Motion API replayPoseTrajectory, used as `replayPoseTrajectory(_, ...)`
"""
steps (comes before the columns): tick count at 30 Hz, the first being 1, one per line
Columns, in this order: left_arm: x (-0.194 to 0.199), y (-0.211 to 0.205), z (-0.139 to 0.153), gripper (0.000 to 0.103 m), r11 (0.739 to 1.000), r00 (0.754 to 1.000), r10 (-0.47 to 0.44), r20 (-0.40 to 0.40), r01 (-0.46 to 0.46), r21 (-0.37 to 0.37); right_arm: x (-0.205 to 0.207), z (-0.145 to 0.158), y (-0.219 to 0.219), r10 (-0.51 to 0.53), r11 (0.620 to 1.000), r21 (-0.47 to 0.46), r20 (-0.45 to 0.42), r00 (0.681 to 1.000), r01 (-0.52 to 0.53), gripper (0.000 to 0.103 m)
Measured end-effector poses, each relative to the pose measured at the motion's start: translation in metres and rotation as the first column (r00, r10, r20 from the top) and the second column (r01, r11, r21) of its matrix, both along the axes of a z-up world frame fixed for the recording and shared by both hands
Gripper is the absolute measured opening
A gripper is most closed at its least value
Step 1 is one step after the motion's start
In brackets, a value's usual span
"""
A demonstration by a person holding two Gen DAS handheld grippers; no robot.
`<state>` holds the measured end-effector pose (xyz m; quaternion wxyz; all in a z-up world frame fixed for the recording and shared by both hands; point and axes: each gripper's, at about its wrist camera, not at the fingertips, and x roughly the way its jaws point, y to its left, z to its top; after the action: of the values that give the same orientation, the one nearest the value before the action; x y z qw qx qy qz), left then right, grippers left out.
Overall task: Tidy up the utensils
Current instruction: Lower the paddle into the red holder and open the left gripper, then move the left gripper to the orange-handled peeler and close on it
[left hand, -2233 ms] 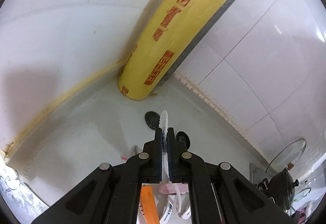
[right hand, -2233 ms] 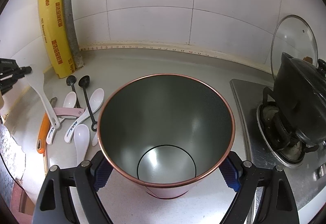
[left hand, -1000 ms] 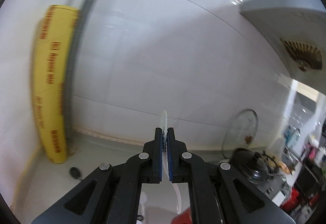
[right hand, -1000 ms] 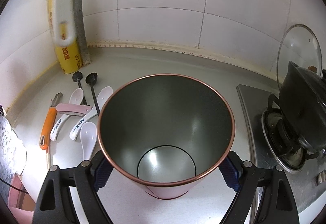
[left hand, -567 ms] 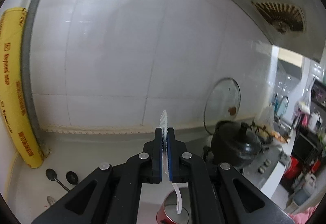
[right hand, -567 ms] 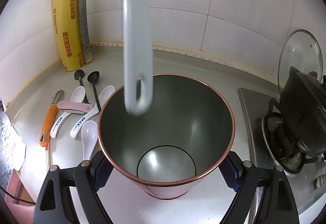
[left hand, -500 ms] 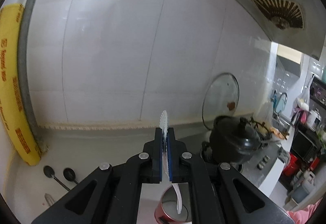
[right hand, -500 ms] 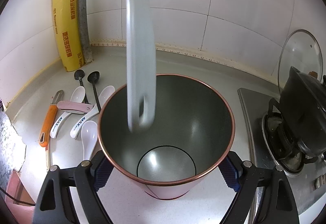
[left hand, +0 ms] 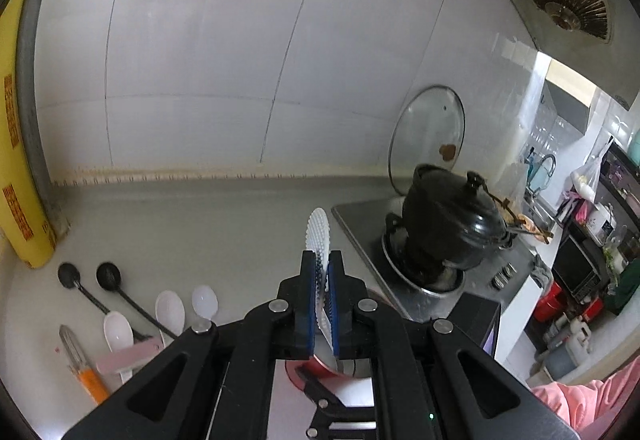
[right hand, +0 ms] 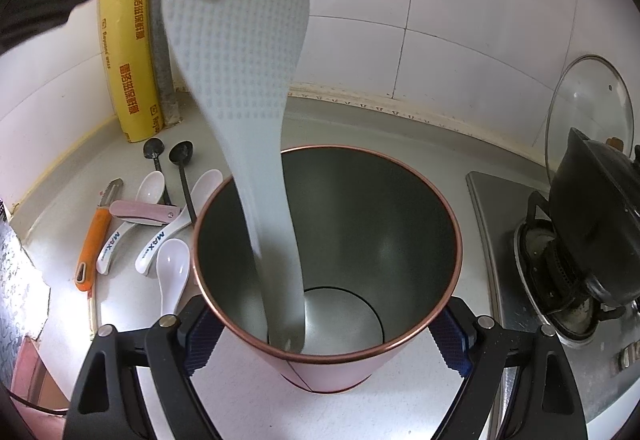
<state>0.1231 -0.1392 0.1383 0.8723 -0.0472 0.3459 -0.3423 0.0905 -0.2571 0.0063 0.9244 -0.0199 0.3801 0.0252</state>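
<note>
The left gripper (left hand: 323, 272) has its blue pads clamped tight on the dimpled blade of a white rice paddle (right hand: 256, 111), blade edge poking up between the fingers in the left wrist view — and the handle hangs down into the pink, copper-rimmed canister (right hand: 328, 240). From the right wrist view the paddle's handle end is deep inside, close to the canister's floor, leaning against the near wall. The right gripper (right hand: 326, 336) hugs that canister from both sides, jaws spread wide around its body, pads pressed on the wall. Off to the left on the grey countertop (right hand: 360, 123) the rest of the utensils lie in a loose heap: two black ladles (right hand: 182, 167), white ceramic soup spoons (right hand: 172, 264), a pink-handled folding knife (right hand: 140, 209) lying across two of them, and an orange-handled peeler (right hand: 94, 236). A yellow roll of wrap (right hand: 128, 59) stands in the corner — the black pot (right hand: 600, 207) sits on the gas burner at right, a glass lid (right hand: 588, 107) propped against the tiles behind it.
</note>
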Motion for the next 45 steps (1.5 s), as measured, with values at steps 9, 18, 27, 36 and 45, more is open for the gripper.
replayPoseTrajectory(9, -0.005, 0.002, 0.001, 0.028, 1.000, 1.000, -0.016, -0.017, 0.016, 0.018, 0.000, -0.002, -0.004, -0.002, 1.000, 0.015, -0.004, 1.000, 0.002, 0.090)
replayPoseTrajectory(18, 0.008, 0.029, -0.005, 0.055, 0.994, 0.993, 0.107, -0.046, -0.106, 0.023, 0.000, -0.002, -0.006, -0.003, 1.000, 0.020, -0.004, 1.000, 0.003, 0.090)
replayPoseTrajectory(27, 0.024, 0.091, -0.028, 0.078, 0.942, 0.937, 0.334, -0.100, -0.329, 0.062, -0.001, -0.002, -0.007, -0.004, 1.000, 0.023, -0.004, 1.000, 0.004, 0.090)
replayPoseTrajectory(36, 0.032, 0.187, -0.067, 0.091, 0.772, 0.746, 0.635, -0.201, -0.625, 0.118, -0.001, -0.002, -0.007, -0.004, 1.000, 0.023, -0.005, 1.000, 0.004, 0.090)
replayPoseTrajectory(45, 0.023, 0.244, -0.115, 0.093, 0.620, 0.561, 0.781, -0.273, -0.750, 0.232, -0.001, -0.002, -0.007, -0.007, 1.000, 0.027, -0.006, 1.000, 0.007, 0.090)
